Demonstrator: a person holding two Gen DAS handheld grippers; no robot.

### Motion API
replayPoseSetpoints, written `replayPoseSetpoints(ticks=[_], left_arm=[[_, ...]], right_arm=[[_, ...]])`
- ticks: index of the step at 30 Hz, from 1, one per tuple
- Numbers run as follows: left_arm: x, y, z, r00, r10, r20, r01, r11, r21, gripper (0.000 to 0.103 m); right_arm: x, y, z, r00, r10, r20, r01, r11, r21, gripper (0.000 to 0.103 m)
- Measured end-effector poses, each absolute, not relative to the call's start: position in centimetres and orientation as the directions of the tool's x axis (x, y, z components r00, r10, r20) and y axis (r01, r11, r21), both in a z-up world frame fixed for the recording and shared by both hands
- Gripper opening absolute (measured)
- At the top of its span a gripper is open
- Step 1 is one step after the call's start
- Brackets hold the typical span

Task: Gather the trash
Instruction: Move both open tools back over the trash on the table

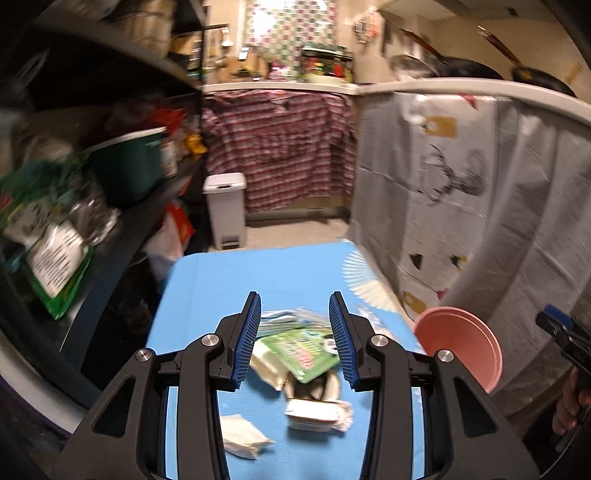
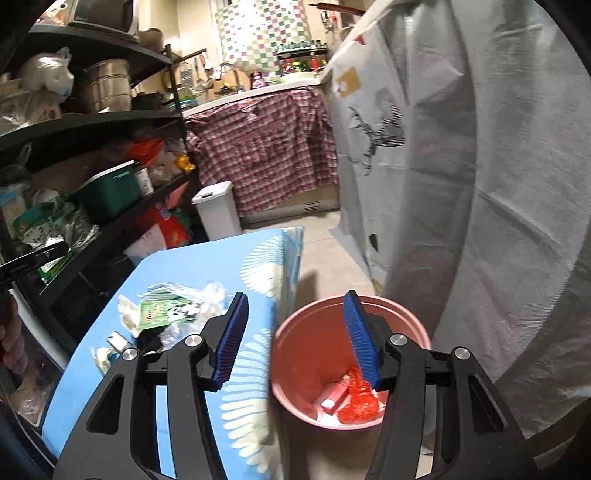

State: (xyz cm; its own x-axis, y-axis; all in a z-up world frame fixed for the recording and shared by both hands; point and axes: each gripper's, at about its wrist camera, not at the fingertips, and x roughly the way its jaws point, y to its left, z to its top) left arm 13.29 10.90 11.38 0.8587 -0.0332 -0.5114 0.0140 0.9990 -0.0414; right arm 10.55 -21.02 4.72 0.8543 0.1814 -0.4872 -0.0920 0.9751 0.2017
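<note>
Left hand-held gripper (image 1: 294, 339) empty, jaws apart, above trash pile (image 1: 295, 354) on blue surface (image 1: 207, 288). Right hand-held gripper (image 2: 295, 336) empty, jaws apart, over one pink bin (image 2: 306, 354) holding red wrapper (image 2: 358, 402).

place: cramped home kitchen
signs: tiled wall (image 2: 255, 33), frying pans (image 1: 476, 68), counter (image 1: 280, 86), pedal bin (image 1: 225, 208), cluttered shelves (image 2: 92, 122)

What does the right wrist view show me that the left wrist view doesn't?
Only the right wrist view looks into the pink plastic bin: crumpled red wrapper and small pink carton at the bottom. Only the left shows the white crumpled packet nearest on the blue table. Both share the green printed packet, the white pedal bin, and empty, open grippers.
</note>
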Motion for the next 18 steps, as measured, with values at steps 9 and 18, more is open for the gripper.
replayPoseSetpoints(ticks=[9,18], left_arm=[[14.4,15.5,7.4,0.8,-0.01,-0.6,-0.102,0.983,-0.153,0.039],[16.0,16.7,5.0,0.767,0.004,-0.641,-0.138,0.978,-0.159,0.039]], right_arm=[[13.1,-15.9,2.8,0.816,0.272,-0.51,-0.188,0.959,0.21,0.05],[16.1,-11.7,0.1,0.768,0.333,-0.548,-0.249,0.942,0.223,0.049]])
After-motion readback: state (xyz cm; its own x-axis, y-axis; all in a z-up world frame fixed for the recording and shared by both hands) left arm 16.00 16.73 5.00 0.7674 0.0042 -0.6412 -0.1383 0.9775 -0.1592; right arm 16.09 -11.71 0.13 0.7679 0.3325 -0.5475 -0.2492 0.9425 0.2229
